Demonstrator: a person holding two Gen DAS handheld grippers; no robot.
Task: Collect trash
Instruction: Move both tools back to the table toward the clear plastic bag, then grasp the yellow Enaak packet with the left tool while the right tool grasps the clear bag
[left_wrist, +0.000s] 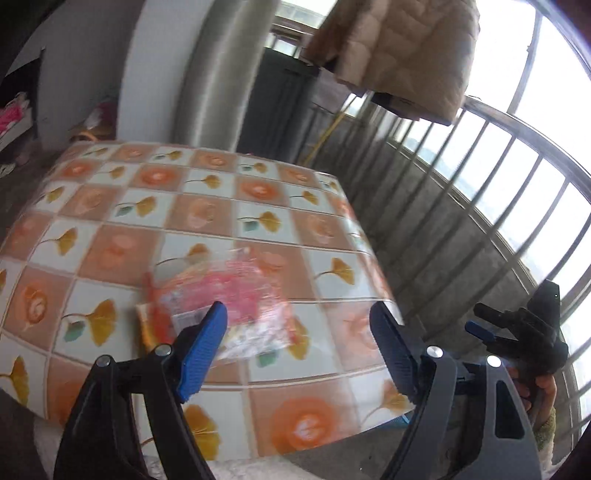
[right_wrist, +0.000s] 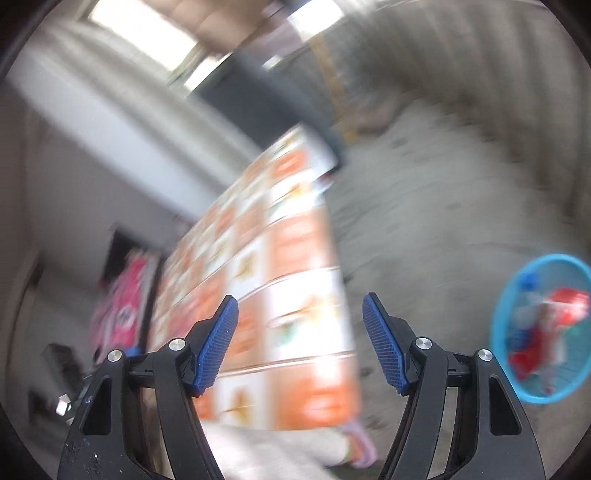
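Observation:
A crumpled clear plastic wrapper with red and orange print (left_wrist: 225, 306) lies on the flower-patterned tablecloth (left_wrist: 122, 206). My left gripper (left_wrist: 299, 347) is open and empty, hovering just in front of the wrapper. My right gripper (right_wrist: 300, 339) is open and empty, beside the table's edge (right_wrist: 295, 258); it also shows at the far right of the left wrist view (left_wrist: 517, 332). A blue basket (right_wrist: 543, 332) on the floor holds red, white and blue trash. The right wrist view is blurred.
A metal railing (left_wrist: 491, 199) runs along the right of the table over a concrete floor (right_wrist: 424, 192). A grey pipe (left_wrist: 221, 74) and a dark cabinet (left_wrist: 280, 99) stand behind the table. A beige jacket (left_wrist: 406, 48) hangs above.

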